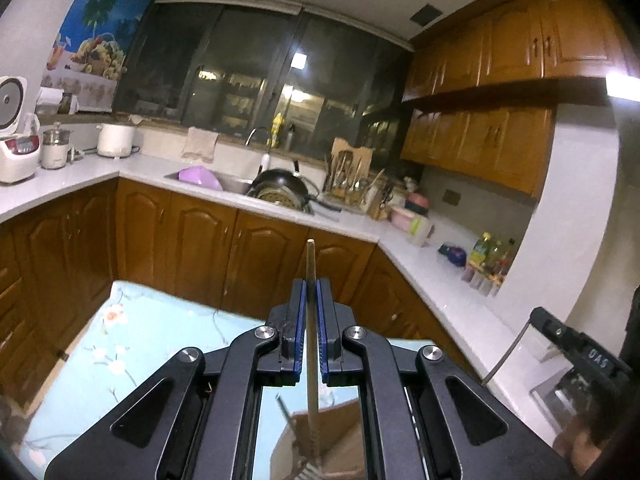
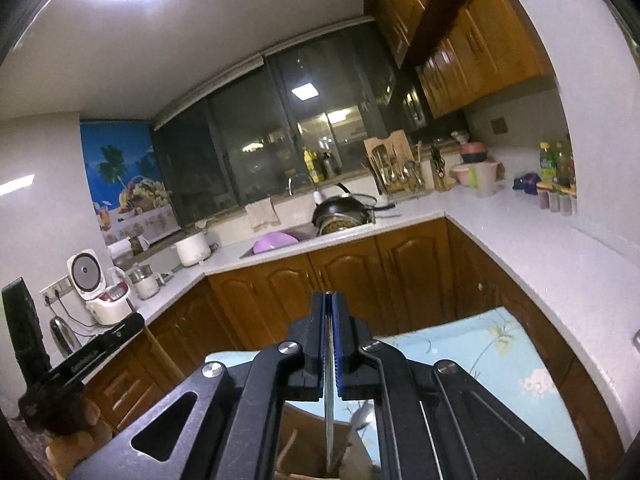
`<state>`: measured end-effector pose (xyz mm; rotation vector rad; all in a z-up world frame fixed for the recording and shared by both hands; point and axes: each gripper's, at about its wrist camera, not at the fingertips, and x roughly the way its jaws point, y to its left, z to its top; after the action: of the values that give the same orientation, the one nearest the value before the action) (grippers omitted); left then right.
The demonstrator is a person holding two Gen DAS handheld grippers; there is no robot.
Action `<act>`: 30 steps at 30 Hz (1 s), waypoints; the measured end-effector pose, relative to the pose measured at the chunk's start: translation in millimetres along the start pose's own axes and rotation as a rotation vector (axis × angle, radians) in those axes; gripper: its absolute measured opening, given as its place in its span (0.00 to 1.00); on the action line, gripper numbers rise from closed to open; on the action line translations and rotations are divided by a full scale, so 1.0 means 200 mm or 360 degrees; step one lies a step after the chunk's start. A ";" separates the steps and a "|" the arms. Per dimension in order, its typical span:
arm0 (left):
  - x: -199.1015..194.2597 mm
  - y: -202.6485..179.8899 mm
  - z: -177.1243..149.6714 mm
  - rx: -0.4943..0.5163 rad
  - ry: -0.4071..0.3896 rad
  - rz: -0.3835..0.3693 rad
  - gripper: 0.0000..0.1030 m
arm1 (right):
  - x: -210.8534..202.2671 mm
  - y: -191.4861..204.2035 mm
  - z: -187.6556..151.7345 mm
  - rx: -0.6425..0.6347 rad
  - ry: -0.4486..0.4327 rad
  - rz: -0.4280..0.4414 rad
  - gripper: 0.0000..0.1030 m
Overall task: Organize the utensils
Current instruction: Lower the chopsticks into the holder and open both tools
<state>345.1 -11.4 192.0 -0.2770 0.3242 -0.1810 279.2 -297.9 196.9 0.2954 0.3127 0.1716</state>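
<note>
My left gripper (image 1: 311, 292) is shut on a thin wooden utensil handle (image 1: 311, 320) that stands upright between its blue pads; its lower end reaches into a brown cardboard box (image 1: 340, 440) beneath the gripper, beside a metal whisk-like utensil (image 1: 286, 410). My right gripper (image 2: 331, 304) is shut on a thin flat metal utensil (image 2: 329, 412), held upright over the same brown box (image 2: 308, 452), where a wooden piece (image 2: 289, 450) and a metal spoon (image 2: 362, 416) also stand. Both grippers are raised above the table.
A light blue floral tablecloth (image 1: 132, 340) covers the table under the box. Brown cabinets and a white L-shaped counter (image 1: 420, 264) lie beyond, with a sink, a wok (image 1: 282, 184), a utensil rack (image 1: 348, 176), rice cookers (image 1: 16, 148) and bottles (image 1: 486, 260).
</note>
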 end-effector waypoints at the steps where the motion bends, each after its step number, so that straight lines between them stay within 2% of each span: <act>1: 0.02 0.01 -0.03 -0.0004 0.0017 -0.0001 0.04 | 0.01 -0.01 -0.03 0.0006 0.0012 -0.0007 0.03; 8: 0.07 0.03 -0.21 0.0020 0.0122 0.0004 0.04 | 0.06 -0.02 -0.17 -0.0009 0.0074 -0.0023 0.03; 17: 0.12 0.02 -0.32 0.0089 0.0245 0.0015 0.05 | 0.12 -0.05 -0.30 0.0014 0.0176 -0.0048 0.03; 30: 0.11 0.02 -0.30 0.0098 0.0292 0.0004 0.05 | 0.14 -0.08 -0.30 0.0039 0.0244 -0.0043 0.05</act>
<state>345.0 -26.3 130.0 -0.1995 0.5001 -0.2143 287.3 -290.9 129.6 0.3028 0.4705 0.1643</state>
